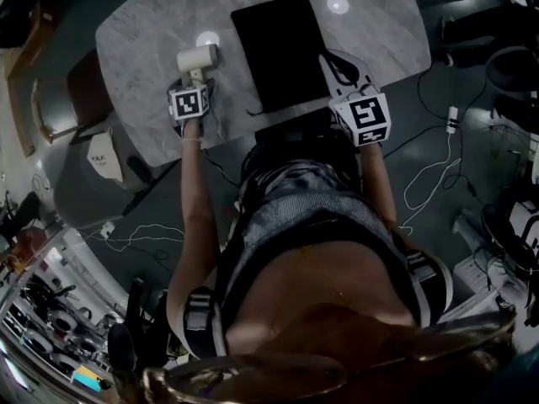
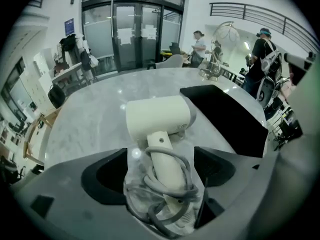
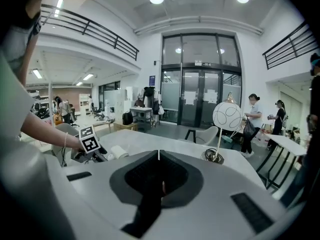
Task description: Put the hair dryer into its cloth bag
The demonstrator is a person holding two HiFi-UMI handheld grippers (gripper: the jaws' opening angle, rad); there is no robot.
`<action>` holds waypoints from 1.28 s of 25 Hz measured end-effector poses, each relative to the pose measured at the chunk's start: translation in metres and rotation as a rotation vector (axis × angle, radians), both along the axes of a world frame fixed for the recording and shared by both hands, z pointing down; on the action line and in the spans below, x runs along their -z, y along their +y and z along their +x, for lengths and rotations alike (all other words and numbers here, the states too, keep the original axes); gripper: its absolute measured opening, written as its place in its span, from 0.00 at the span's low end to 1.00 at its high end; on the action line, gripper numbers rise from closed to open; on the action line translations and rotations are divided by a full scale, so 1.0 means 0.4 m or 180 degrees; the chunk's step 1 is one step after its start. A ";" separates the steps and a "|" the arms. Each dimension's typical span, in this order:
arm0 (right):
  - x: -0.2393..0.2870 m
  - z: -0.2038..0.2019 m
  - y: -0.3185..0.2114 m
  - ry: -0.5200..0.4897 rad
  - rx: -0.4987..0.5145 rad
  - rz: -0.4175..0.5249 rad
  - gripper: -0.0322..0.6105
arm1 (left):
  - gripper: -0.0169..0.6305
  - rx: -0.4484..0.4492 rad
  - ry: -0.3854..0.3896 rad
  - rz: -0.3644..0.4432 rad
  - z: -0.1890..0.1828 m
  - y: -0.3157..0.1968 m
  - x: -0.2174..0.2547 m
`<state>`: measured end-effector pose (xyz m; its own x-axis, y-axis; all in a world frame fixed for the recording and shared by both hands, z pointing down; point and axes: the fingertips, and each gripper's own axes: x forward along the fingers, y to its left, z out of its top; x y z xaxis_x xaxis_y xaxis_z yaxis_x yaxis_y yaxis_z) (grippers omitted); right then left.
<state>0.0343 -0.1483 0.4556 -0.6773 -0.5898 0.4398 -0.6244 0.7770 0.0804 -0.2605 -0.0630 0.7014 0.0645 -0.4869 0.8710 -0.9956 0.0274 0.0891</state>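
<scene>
1. Location: the hair dryer (image 1: 198, 59) lies on the marble tabletop (image 1: 143, 40), just left of the flat black cloth bag (image 1: 282, 53) and apart from it.
2. Left gripper (image 2: 160, 173): jaws wide apart, one either side of the handle (image 2: 161, 156), pads not pressing.
3. Right gripper (image 3: 159, 156): jaws together, pinching a strip of the cloth bag's black fabric at its near right corner.
4. Handling, judged: hard, smooth plastic shell, rigid and likely slippery. The thick barrel (image 2: 157, 116) probably makes it top-heavy.
5. The grey cord (image 2: 172, 186) is wound loosely round the handle under what looks like clear film (image 2: 134, 181). Both are soft and could shift under the pads.
6. Recommended hold: across the handle, close under the barrel and above the cord loops.
7. The bag is limp, so its mouth will need holding open.
</scene>
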 end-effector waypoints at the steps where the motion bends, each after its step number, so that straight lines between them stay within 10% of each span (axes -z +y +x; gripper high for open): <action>1: -0.002 0.001 -0.005 0.0005 0.0009 -0.0012 0.15 | 0.64 -0.0030 -0.0080 -0.0066 -0.005 -0.002 -0.005; 14: -0.041 0.017 -0.064 0.0178 0.0114 -0.0090 0.15 | 0.55 -0.0872 -0.0259 -0.1180 0.029 -0.032 -0.098; 22: -0.068 0.056 -0.089 0.0319 0.0106 -0.0135 0.15 | 0.44 -0.0979 0.0188 -0.1129 0.069 -0.040 -0.084; 32: -0.134 0.092 -0.083 0.0549 0.0401 -0.0212 0.15 | 0.36 -0.0760 0.0003 -0.0857 0.046 -0.016 -0.017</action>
